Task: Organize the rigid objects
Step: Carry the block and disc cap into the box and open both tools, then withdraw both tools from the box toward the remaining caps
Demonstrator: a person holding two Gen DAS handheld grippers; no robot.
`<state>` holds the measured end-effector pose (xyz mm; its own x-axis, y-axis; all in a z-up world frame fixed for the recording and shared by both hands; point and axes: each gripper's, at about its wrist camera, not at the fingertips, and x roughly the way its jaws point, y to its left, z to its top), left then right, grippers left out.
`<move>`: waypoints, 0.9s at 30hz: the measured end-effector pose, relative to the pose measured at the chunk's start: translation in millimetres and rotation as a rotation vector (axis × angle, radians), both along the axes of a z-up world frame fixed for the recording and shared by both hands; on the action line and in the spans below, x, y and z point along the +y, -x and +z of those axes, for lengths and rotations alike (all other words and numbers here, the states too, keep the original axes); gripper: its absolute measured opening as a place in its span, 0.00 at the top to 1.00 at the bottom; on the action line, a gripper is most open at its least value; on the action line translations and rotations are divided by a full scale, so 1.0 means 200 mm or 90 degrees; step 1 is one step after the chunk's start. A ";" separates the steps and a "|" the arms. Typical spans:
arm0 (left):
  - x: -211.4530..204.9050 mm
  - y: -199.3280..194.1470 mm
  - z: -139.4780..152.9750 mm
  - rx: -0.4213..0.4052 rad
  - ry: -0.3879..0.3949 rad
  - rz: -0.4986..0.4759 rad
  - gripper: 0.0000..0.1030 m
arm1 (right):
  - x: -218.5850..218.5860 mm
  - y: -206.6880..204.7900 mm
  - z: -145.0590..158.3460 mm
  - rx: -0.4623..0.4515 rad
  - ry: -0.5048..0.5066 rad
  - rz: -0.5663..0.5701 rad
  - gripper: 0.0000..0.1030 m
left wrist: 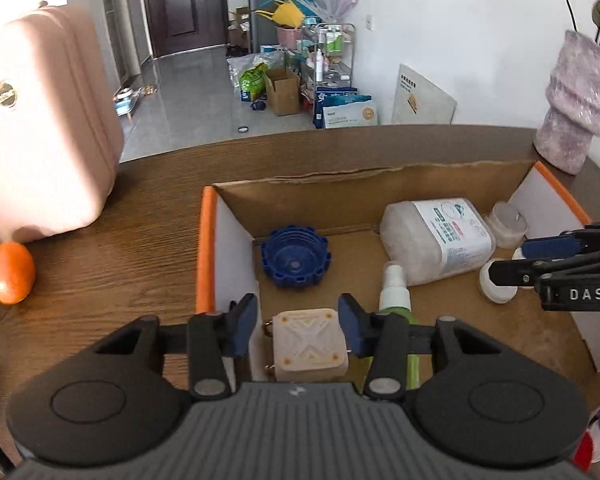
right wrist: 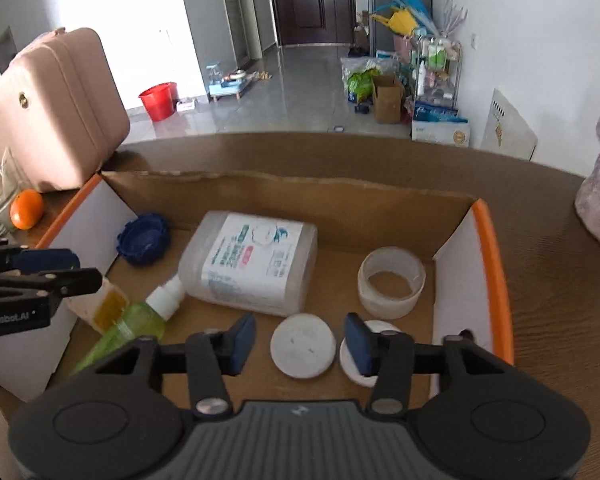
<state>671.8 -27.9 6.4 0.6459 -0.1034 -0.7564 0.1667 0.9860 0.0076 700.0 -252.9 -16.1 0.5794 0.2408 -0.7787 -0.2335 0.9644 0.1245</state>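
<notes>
While both grippers hang over the cardboard box (left wrist: 332, 200), the left gripper (left wrist: 298, 326) has a small square block (left wrist: 310, 346) between its blue pads. The block is cream, with a raised cross on top and tiny metal hooks on its side. The right pad looks close against it, the left pad stands a little off, so I cannot tell if it is squeezed.

The right gripper (right wrist: 300, 340) is open, and its pads press on nothing. A flat round white lid (right wrist: 303, 346) lies on the box floor between them, and a second white lid (right wrist: 358, 364) sits partly behind the right pad.

Inside the box there is also a green spray bottle (right wrist: 140, 320) with a white top, lying down. Next to it lies a big see-through plastic bottle (right wrist: 252, 260) with a white label. A bumpy blue cap (left wrist: 296, 258) sits in the far corner, and a ring of clear tape (right wrist: 391, 280) rests near the other wall.

The box has white side flaps with orange edges and stands on a brown wooden table (left wrist: 140, 248). An orange fruit (left wrist: 10, 274) and a smooth pink suitcase (left wrist: 40, 128) are to the left. A fuzzy pink vase (left wrist: 576, 104) stands to the right.
</notes>
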 end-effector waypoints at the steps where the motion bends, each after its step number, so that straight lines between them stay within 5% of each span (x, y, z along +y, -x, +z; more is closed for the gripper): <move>1: 0.01 0.01 0.02 0.003 0.005 0.002 0.48 | -0.01 0.01 0.03 -0.005 -0.003 0.000 0.48; 3: 0.02 0.05 0.07 0.002 0.012 0.002 0.43 | -0.02 0.05 0.09 -0.016 -0.006 0.003 0.47; 5: 0.03 0.13 0.13 -0.011 0.012 -0.013 0.27 | -0.04 0.11 0.16 -0.029 -0.004 0.006 0.43; 12: 0.06 0.50 0.43 -0.085 -0.006 -0.013 0.20 | -0.14 0.41 0.47 -0.086 0.001 0.024 0.37; 18: 0.11 0.93 0.68 -0.212 -0.026 0.014 0.13 | -0.21 0.80 0.65 -0.183 -0.005 0.030 0.37; 27: 0.10 1.73 0.68 -0.385 0.008 0.037 0.01 | -0.26 1.45 0.69 -0.339 -0.075 0.009 0.36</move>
